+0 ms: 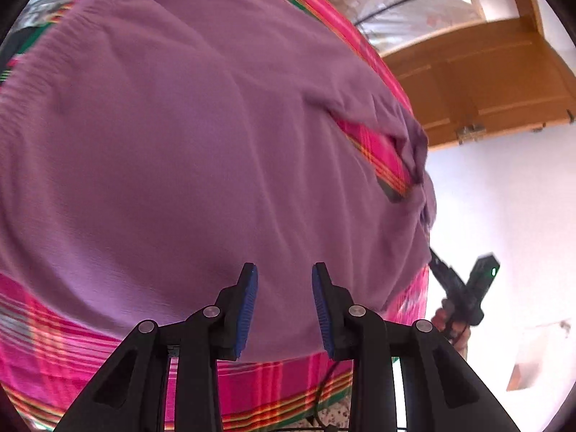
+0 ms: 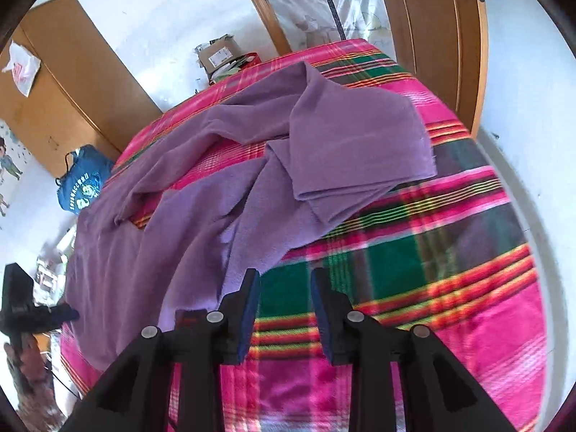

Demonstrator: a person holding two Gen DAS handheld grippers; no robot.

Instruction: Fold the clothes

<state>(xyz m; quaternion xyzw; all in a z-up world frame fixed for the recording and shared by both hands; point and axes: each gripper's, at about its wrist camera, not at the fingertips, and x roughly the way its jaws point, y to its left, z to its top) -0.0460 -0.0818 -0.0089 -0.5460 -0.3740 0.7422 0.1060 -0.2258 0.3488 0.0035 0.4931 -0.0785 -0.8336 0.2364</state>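
Note:
A purple garment [image 1: 187,136] lies spread over a pink plaid cloth [image 1: 54,352] that covers the table. My left gripper [image 1: 284,270] hovers open over the garment's near hem, nothing between its blue pads. In the right wrist view the same purple garment [image 2: 201,216] lies rumpled, one sleeve folded back [image 2: 352,144] across the plaid cloth [image 2: 450,270]. My right gripper [image 2: 284,273] stands open just beside the garment's right edge, above bare plaid, holding nothing. The right gripper also shows in the left wrist view [image 1: 464,284], held in a hand.
A wooden door [image 1: 486,72] and white wall stand behind the table. On the floor sit a blue bag [image 2: 82,183] and a cardboard box [image 2: 219,54]. A wooden cupboard [image 2: 61,82] is at the left. The left gripper and hand [image 2: 25,309] show at the left edge.

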